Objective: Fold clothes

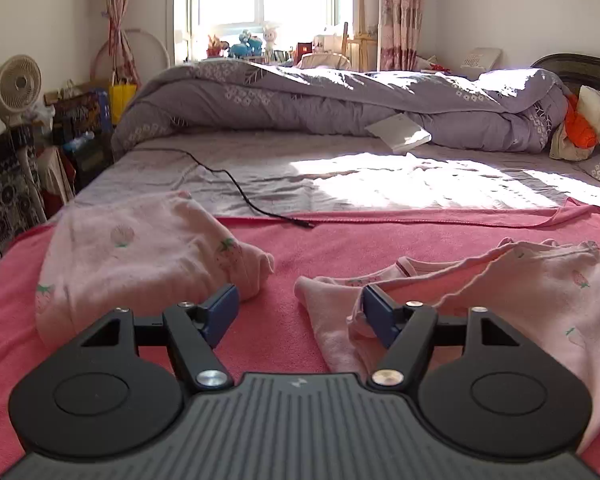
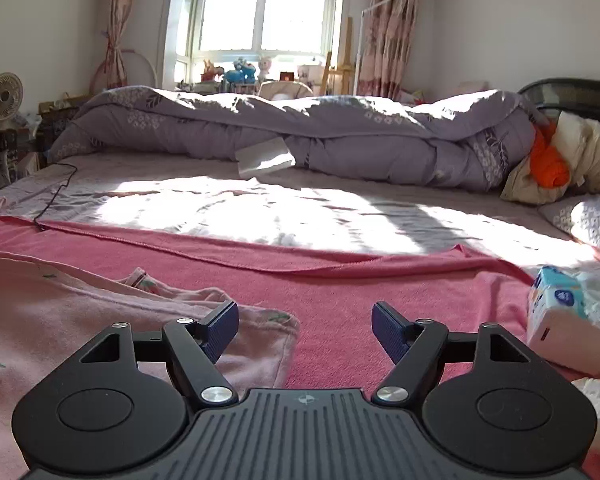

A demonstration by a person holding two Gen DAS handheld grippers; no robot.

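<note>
both fingers [image 1: 298, 312] [image 2: 305, 330] apart, empty; pink garment [image 2: 60, 320] cut off left.

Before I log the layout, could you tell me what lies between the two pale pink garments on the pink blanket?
Only bare pink blanket separates the folded garment from the spread garment; the open left gripper frames that gap, seen in the left wrist view.

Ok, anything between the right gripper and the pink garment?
Nothing visible. The right gripper is open, its left finger over the pink strawberry-print garment's hem; only bare pink blanket lies between the fingers.
</note>
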